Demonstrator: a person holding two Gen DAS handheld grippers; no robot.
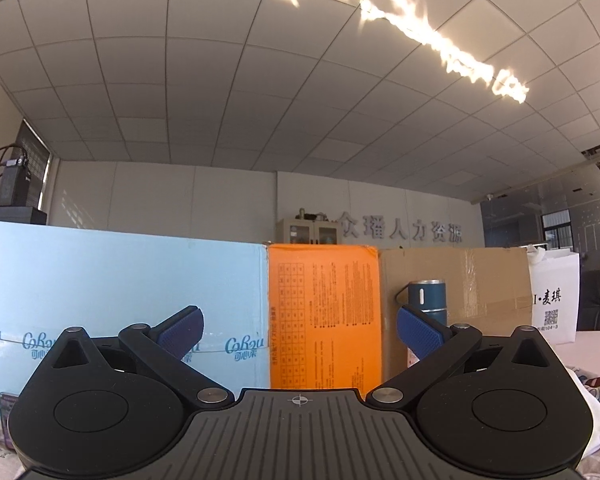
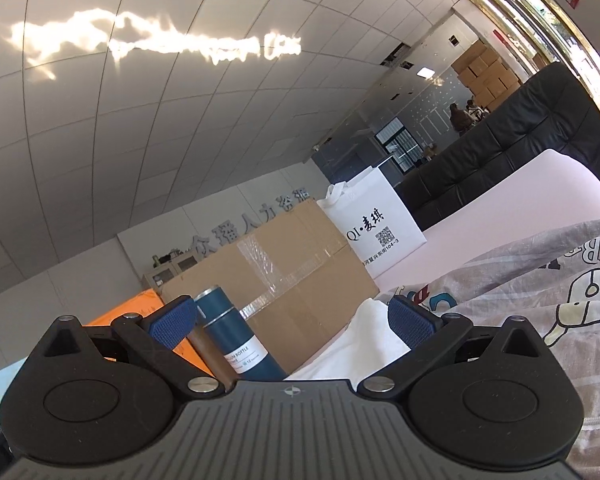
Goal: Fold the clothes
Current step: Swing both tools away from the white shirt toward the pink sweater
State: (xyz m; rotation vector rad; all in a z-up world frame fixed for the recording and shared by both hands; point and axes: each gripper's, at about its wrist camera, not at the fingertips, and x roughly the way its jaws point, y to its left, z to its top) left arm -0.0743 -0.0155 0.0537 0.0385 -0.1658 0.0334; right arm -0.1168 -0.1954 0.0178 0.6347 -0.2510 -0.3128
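A white garment lies crumpled on a grey cartoon-print sheet, just ahead of my right gripper, whose blue pads stand wide apart with nothing between them. In the left wrist view only an edge of the white garment shows at the lower right, on the printed sheet. My left gripper is open too, held level and pointing at the boxes, with nothing in it.
A light blue carton, an orange box and a taped brown cardboard box line the far side. A dark blue bottle stands before them. A white bag sits on the pale pink surface; a black sofa lies beyond.
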